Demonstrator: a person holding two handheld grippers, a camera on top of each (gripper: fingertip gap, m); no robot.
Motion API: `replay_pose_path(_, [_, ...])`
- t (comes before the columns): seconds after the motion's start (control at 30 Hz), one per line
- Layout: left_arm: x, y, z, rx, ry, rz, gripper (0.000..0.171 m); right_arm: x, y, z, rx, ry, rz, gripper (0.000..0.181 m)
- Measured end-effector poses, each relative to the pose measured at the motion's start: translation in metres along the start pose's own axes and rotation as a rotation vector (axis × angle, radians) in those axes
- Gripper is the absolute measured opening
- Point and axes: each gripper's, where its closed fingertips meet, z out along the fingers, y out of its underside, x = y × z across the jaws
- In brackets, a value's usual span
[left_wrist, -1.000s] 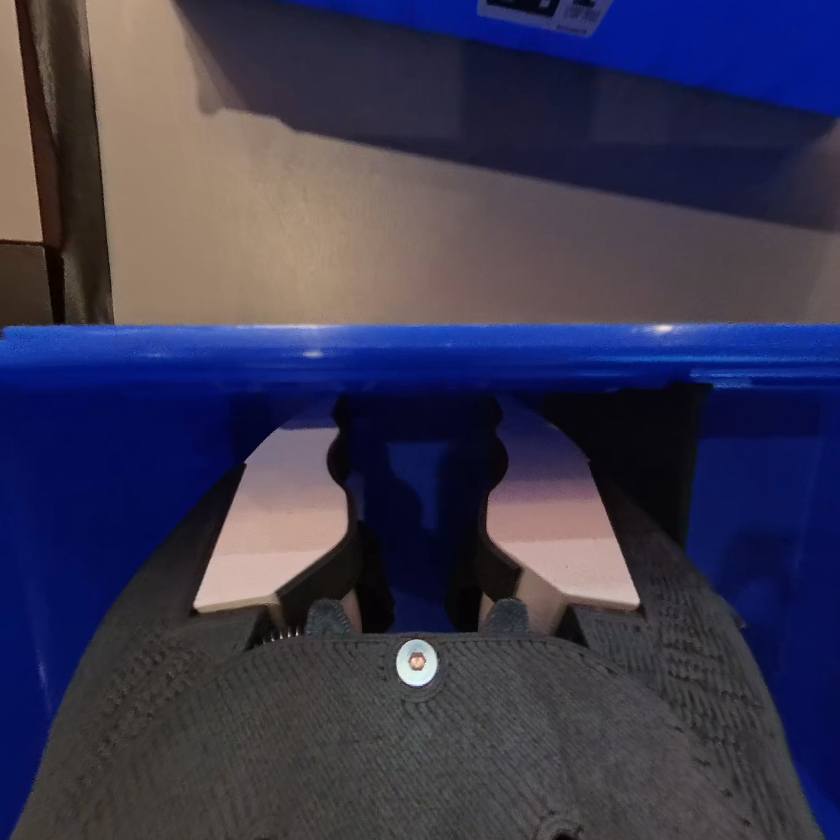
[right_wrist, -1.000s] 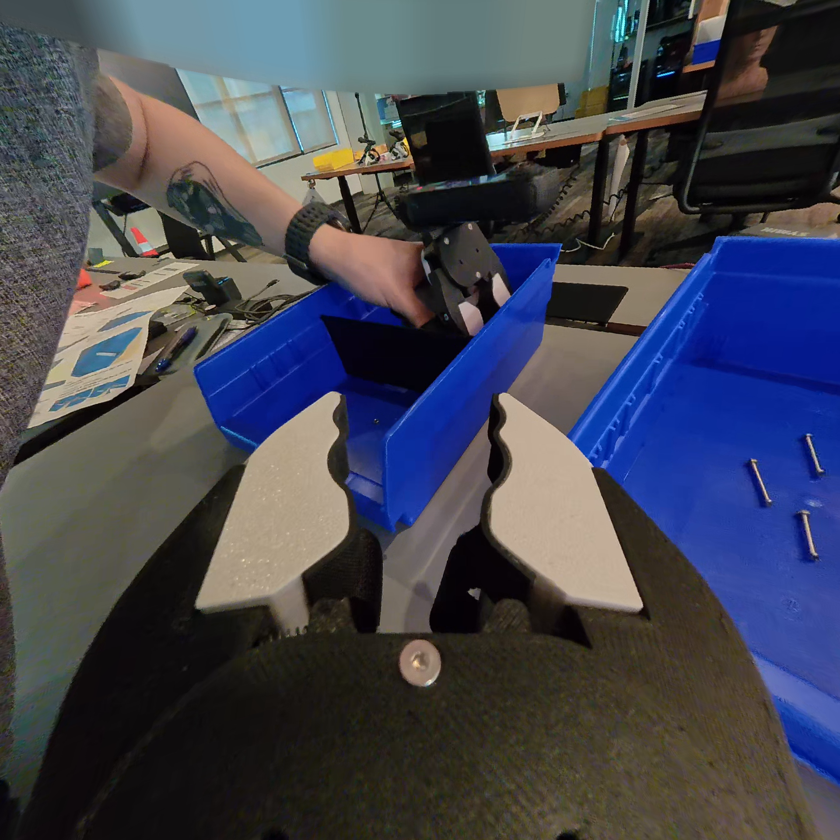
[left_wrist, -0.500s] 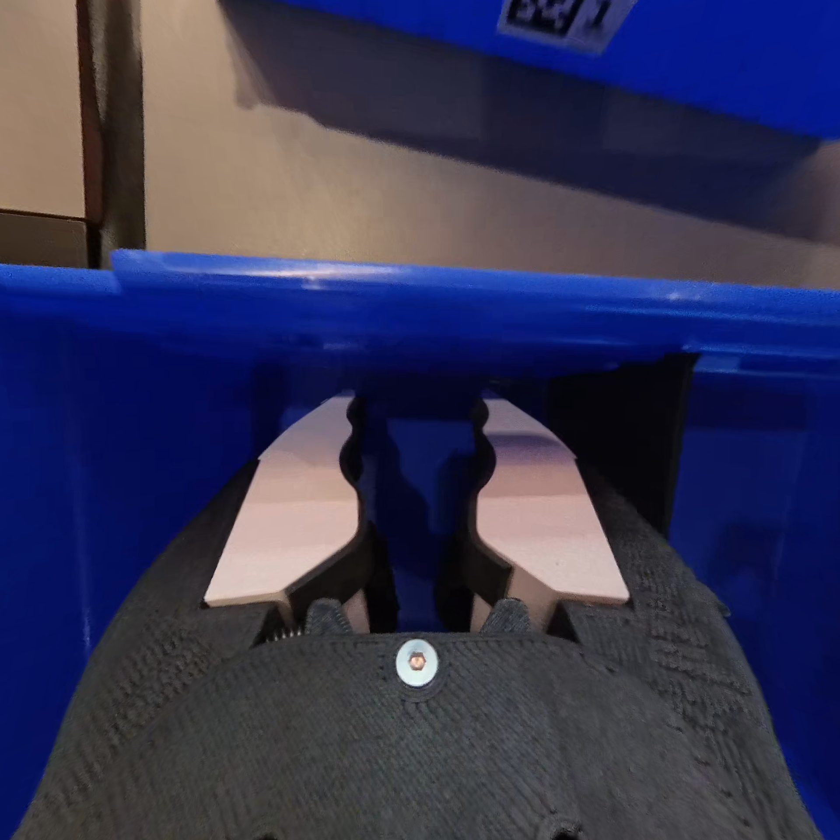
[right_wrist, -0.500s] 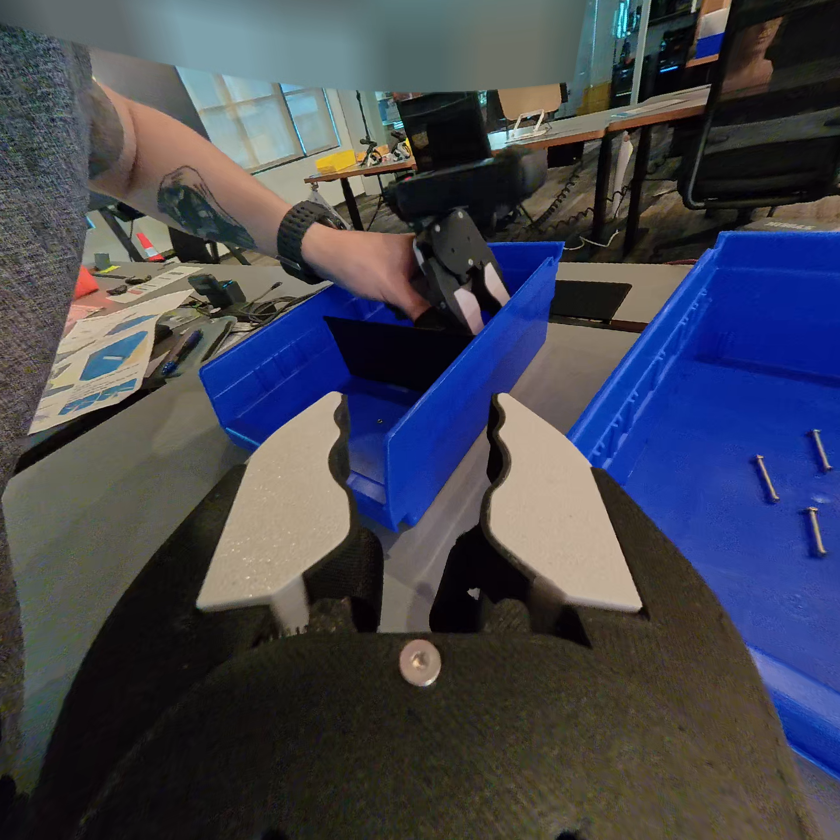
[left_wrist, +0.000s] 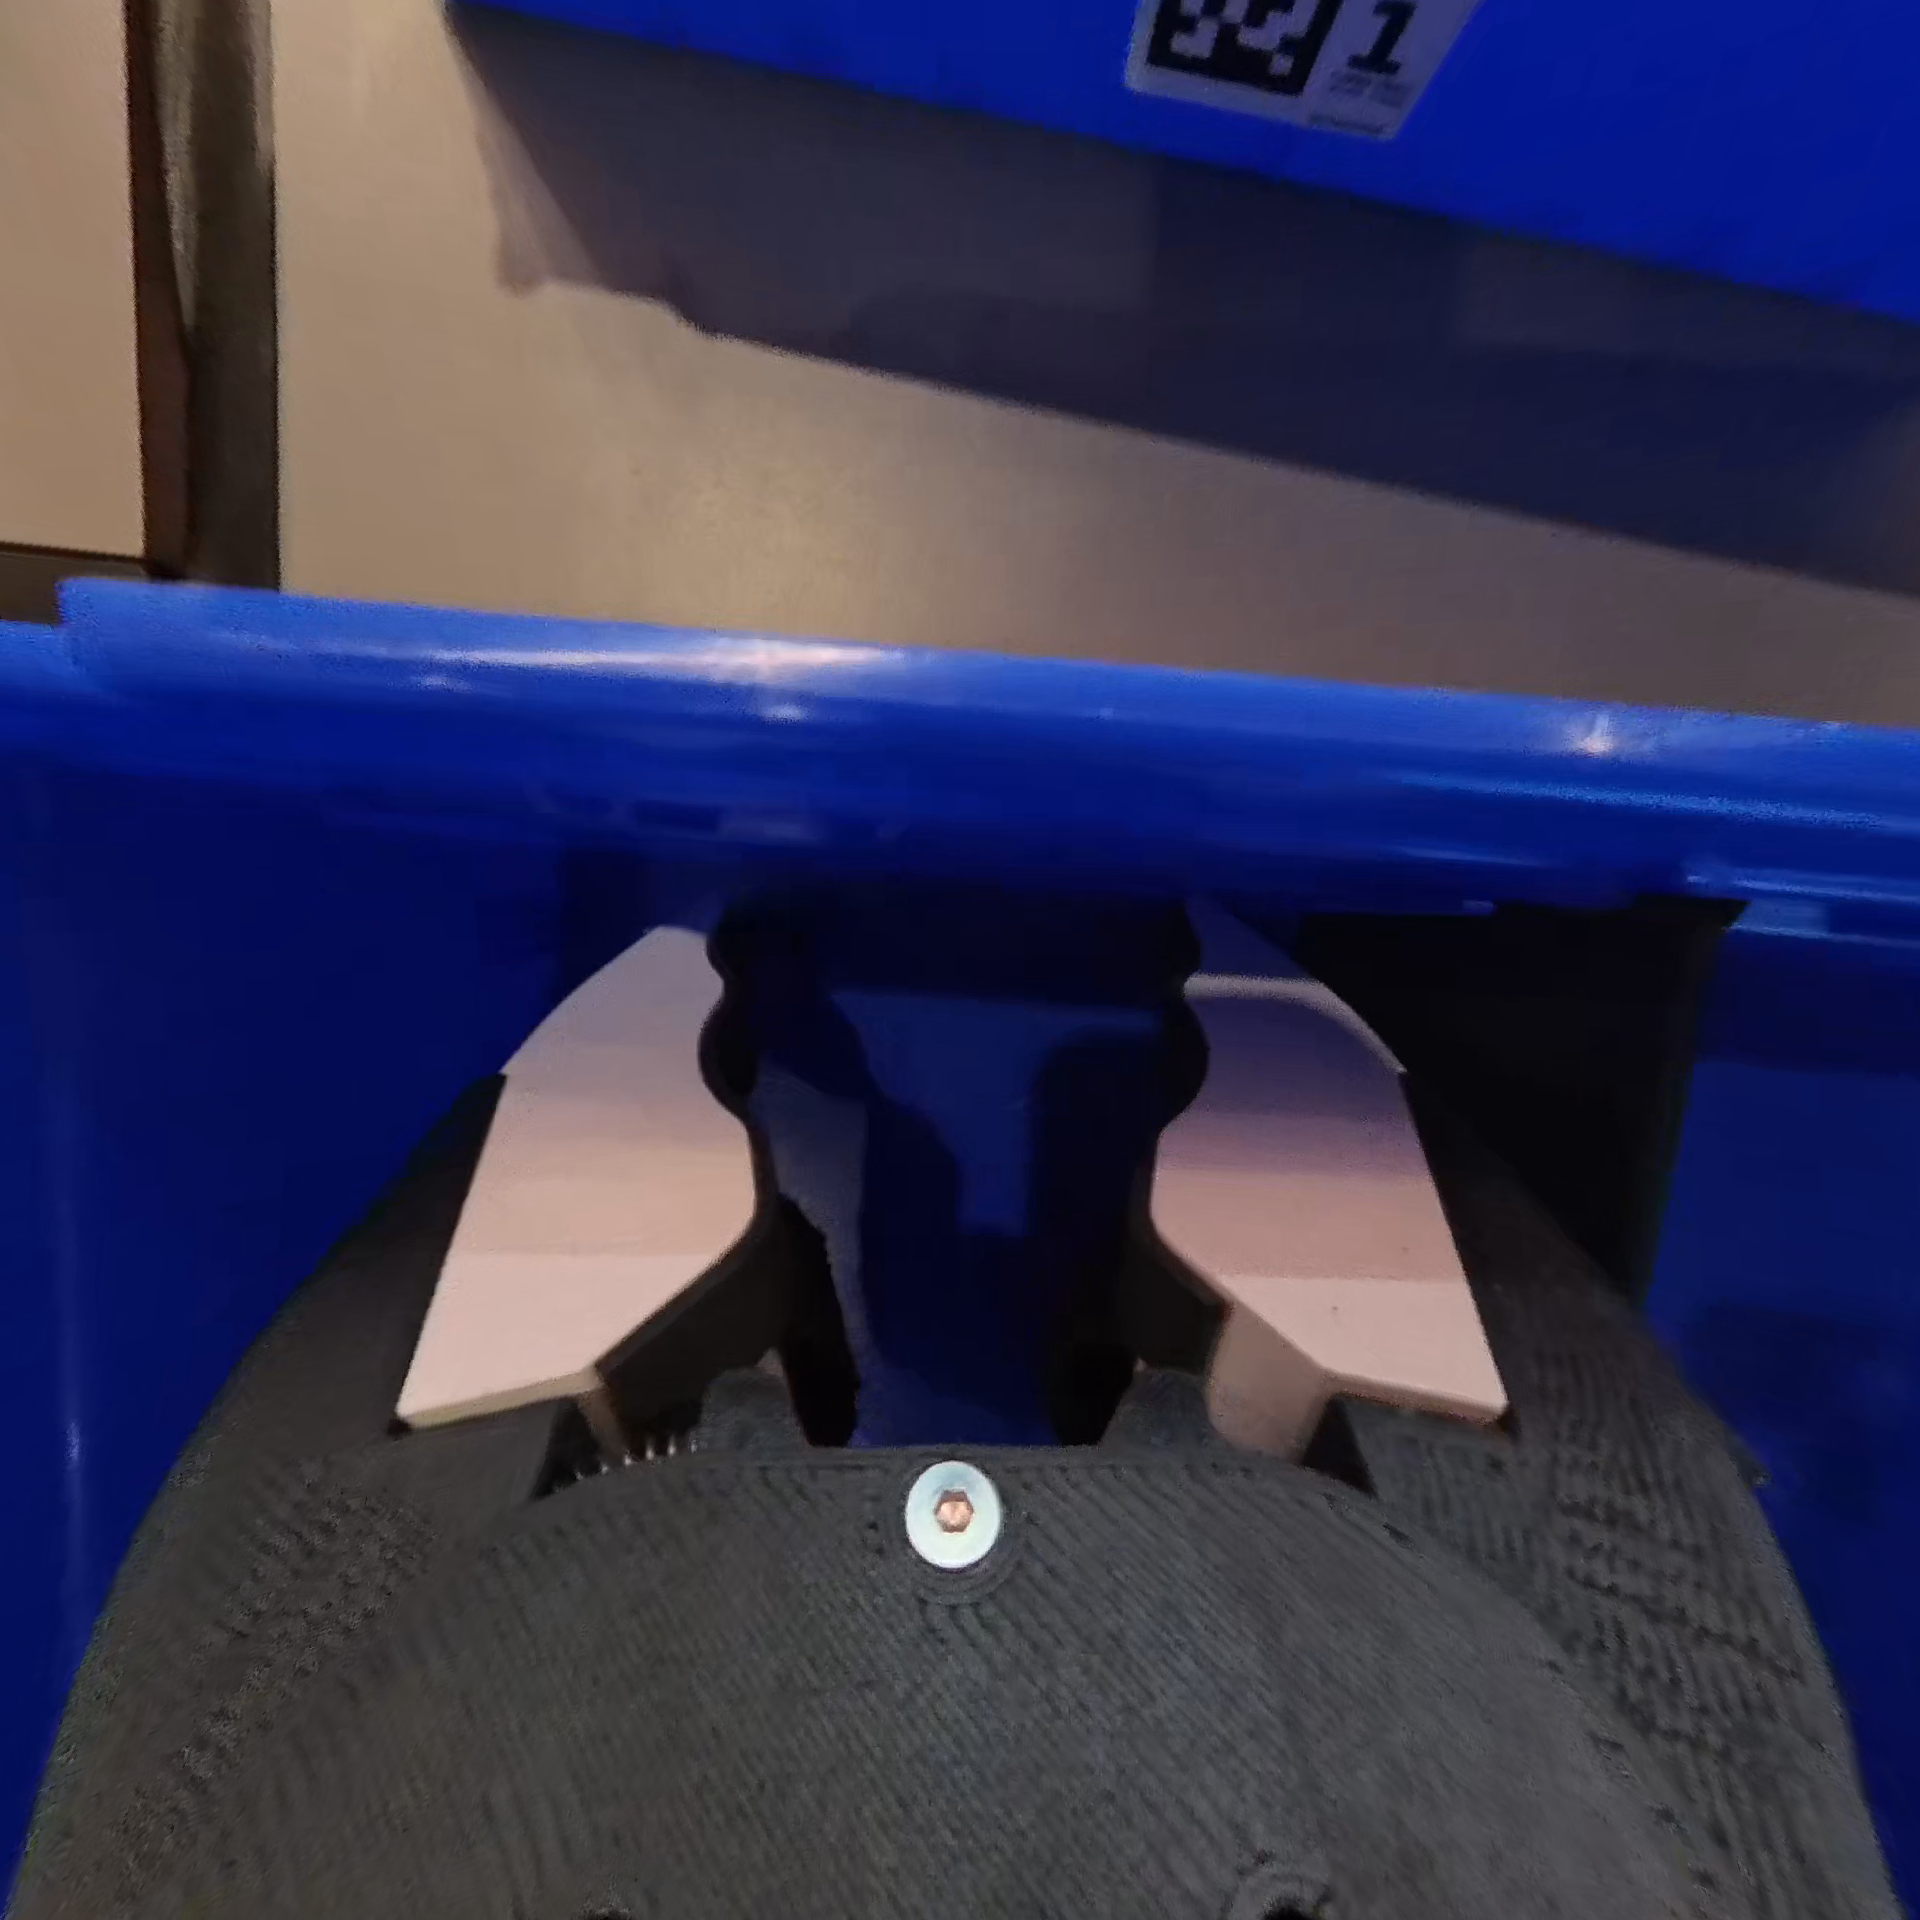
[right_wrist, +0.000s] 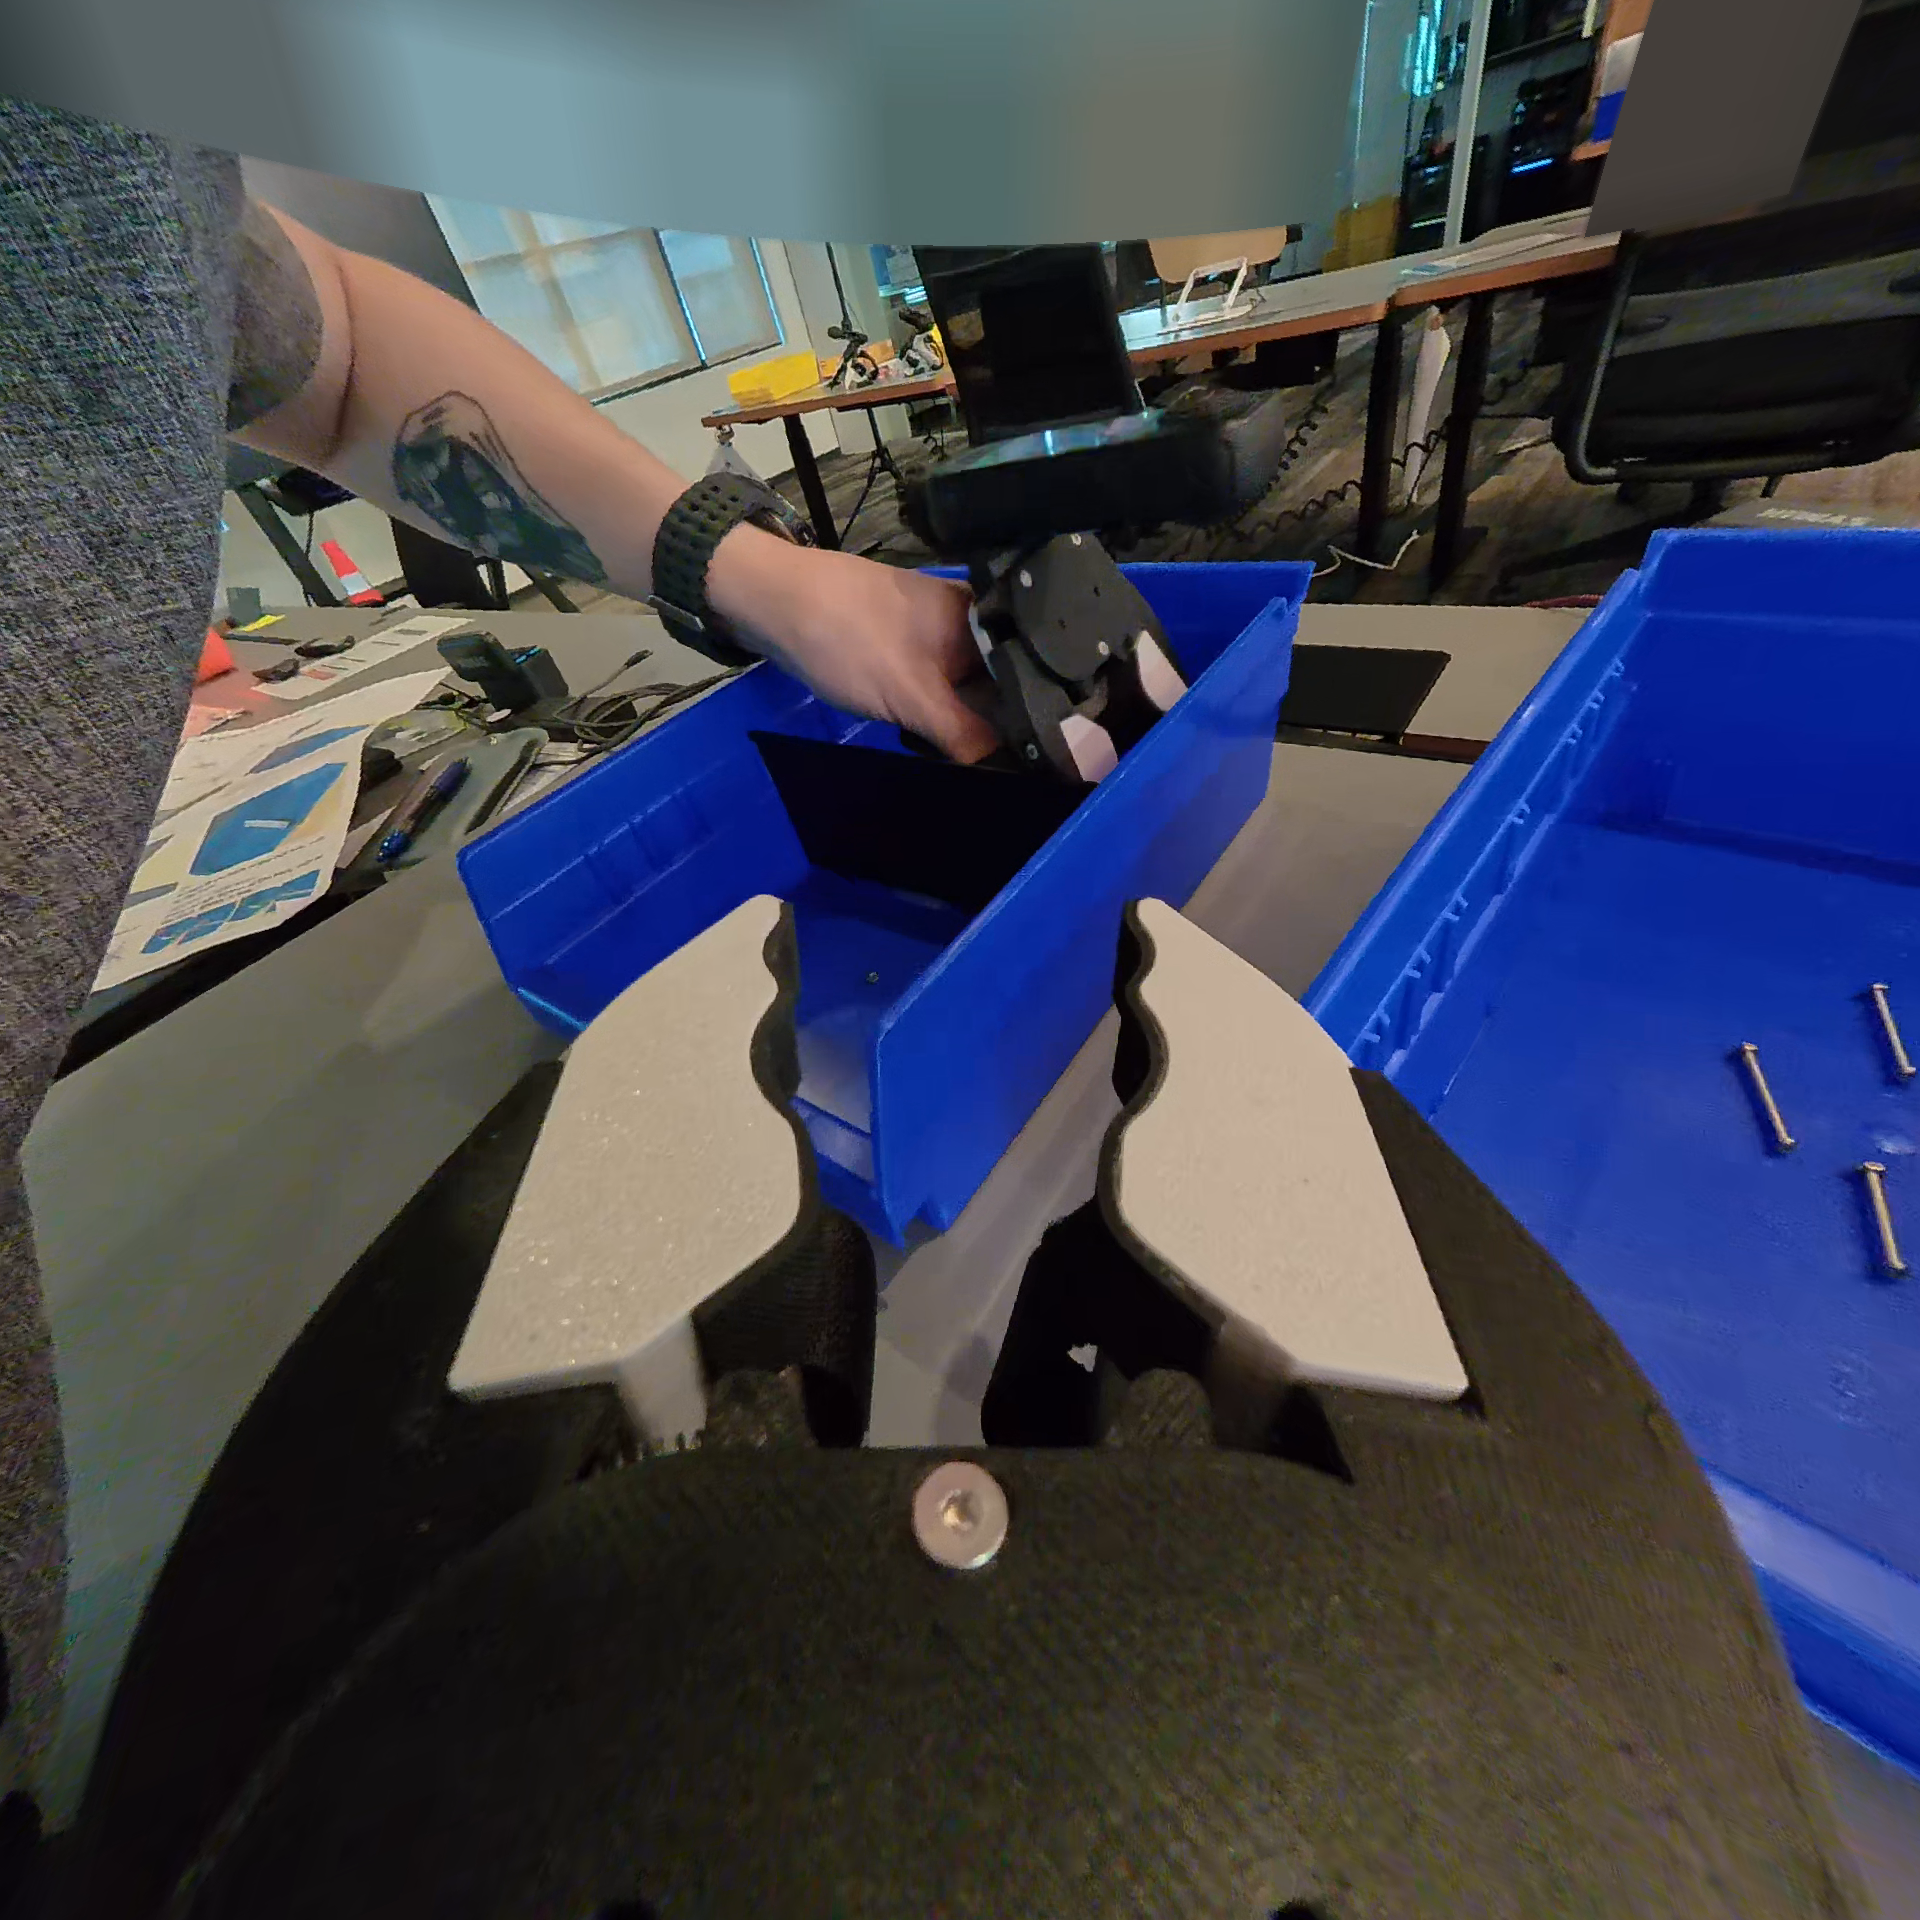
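Note:
My left gripper (left_wrist: 951, 935) is open and empty, deep inside a narrow blue bin (left_wrist: 935, 727), with its fingertips close to the bin's long wall. A black divider (left_wrist: 1558, 1039) stands just to its right. In the right wrist view the left gripper (right_wrist: 1122, 712) is held by a hand (right_wrist: 862, 644) and dips into the far half of the narrow bin (right_wrist: 1091, 883), behind the divider (right_wrist: 914, 821). My right gripper (right_wrist: 956, 914) is open and empty. It hovers over the grey table by the narrow bin's near corner.
A wide blue bin (right_wrist: 1558, 935) stands to the right with three metal bolts (right_wrist: 1764, 1096) on its floor. Its outer wall carries a white tag sticker (left_wrist: 1278, 52). Papers, a pen (right_wrist: 421, 800) and cables lie at the far left. Desks and chairs stand behind.
My left gripper narrowed a little, then opened wider, and has shifted along the narrow bin's wall. The right gripper has barely moved.

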Motion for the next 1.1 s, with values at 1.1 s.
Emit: replay_pose_path(1.1, [0.005, -0.007, 0.001, 0.017, 0.057, -0.057, 0.098, -0.008, -0.005, -0.002, 0.015, -0.016, 0.008, 0.059])
